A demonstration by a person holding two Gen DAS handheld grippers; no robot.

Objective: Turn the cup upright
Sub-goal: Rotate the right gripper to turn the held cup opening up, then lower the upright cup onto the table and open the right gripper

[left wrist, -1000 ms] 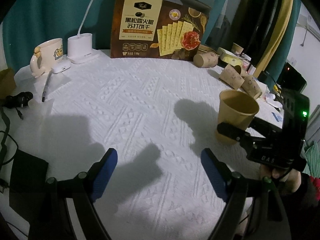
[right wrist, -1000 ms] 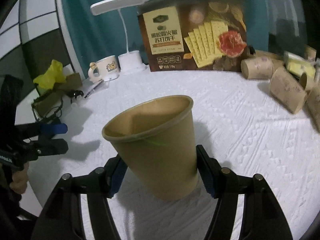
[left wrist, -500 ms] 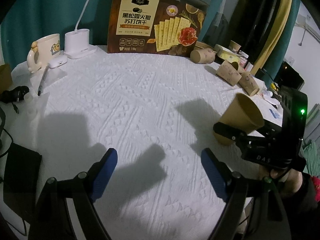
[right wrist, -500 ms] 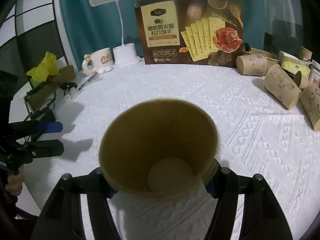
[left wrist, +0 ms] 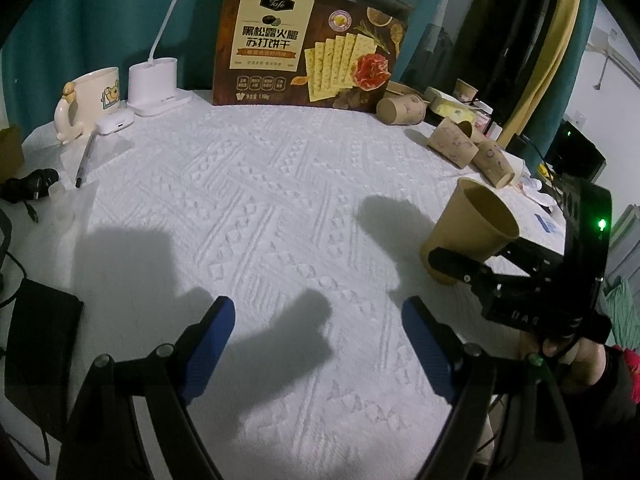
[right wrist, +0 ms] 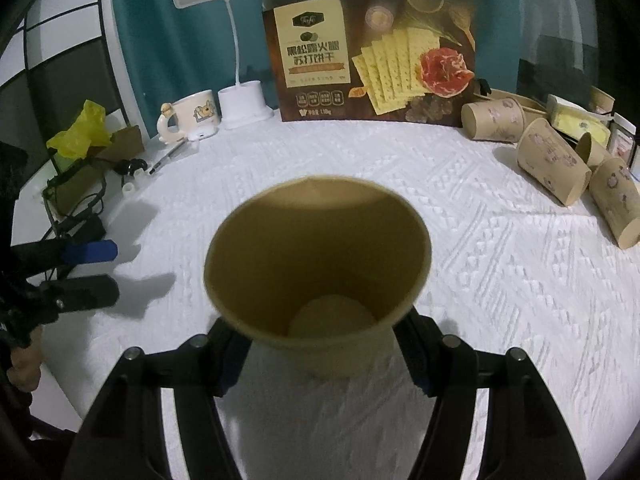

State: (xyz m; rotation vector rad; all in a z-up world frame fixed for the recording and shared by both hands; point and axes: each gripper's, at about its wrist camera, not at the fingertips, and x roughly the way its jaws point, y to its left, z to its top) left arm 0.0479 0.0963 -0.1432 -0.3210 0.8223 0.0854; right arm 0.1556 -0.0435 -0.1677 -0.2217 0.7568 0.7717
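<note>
A plain brown paper cup (right wrist: pixel 320 276) sits between the fingers of my right gripper (right wrist: pixel 324 354), tilted with its open mouth toward the camera; the jaws are shut on its lower body. In the left wrist view the same cup (left wrist: pixel 468 232) leans to the right at the table's right side, base near the white cloth, held by the right gripper (left wrist: pixel 456 268). My left gripper (left wrist: pixel 316 344) is open and empty, low over the cloth near the front edge, well left of the cup.
A cracker box (left wrist: pixel 312 40) stands at the back. A lamp base (left wrist: pixel 154 86), a mug (left wrist: pixel 90 100) and a pen (left wrist: pixel 84 160) are at back left. Several patterned paper cups (right wrist: pixel 552 160) lie on their sides at back right. A black pouch (left wrist: pixel 36 344) lies left.
The cup stood nearly upright a second ago; it has since tipped, mouth toward the right wrist camera, and stays gripped. The left gripper has barely moved.
</note>
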